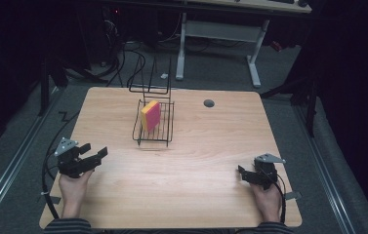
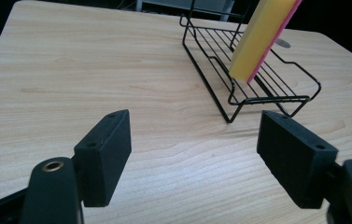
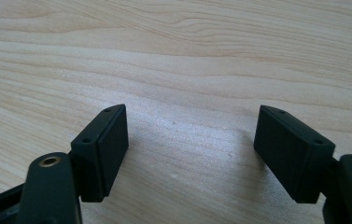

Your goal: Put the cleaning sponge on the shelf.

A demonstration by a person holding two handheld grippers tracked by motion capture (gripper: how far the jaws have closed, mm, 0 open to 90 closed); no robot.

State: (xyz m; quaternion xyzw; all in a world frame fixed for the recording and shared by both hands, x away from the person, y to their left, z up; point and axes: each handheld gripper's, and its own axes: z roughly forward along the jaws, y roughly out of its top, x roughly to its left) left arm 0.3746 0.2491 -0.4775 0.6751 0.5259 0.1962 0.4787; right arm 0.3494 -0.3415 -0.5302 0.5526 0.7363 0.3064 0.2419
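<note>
A black wire rack (image 1: pixel 154 127) stands on the wooden table (image 1: pixel 206 161), a little behind its middle. A yellow and pink sponge (image 1: pixel 150 115) stands on edge in it, leaning on the rack's left side. The left gripper view has the rack (image 2: pixel 276 88) and sponge (image 2: pixel 262 37) at upper right. My left gripper (image 1: pixel 97 155) hovers near the table's left edge, open, jaws aimed toward the rack, nothing between them (image 2: pixel 194 149). My right gripper (image 1: pixel 242 173) rests low at the front right, open over bare wood (image 3: pixel 190 149).
A small dark round grommet (image 1: pixel 209 103) sits in the table behind the rack to the right. Beyond the far edge stand a white desk frame (image 1: pixel 220 34) and cables on a dark floor. Cables trail from both grippers off the table's front corners.
</note>
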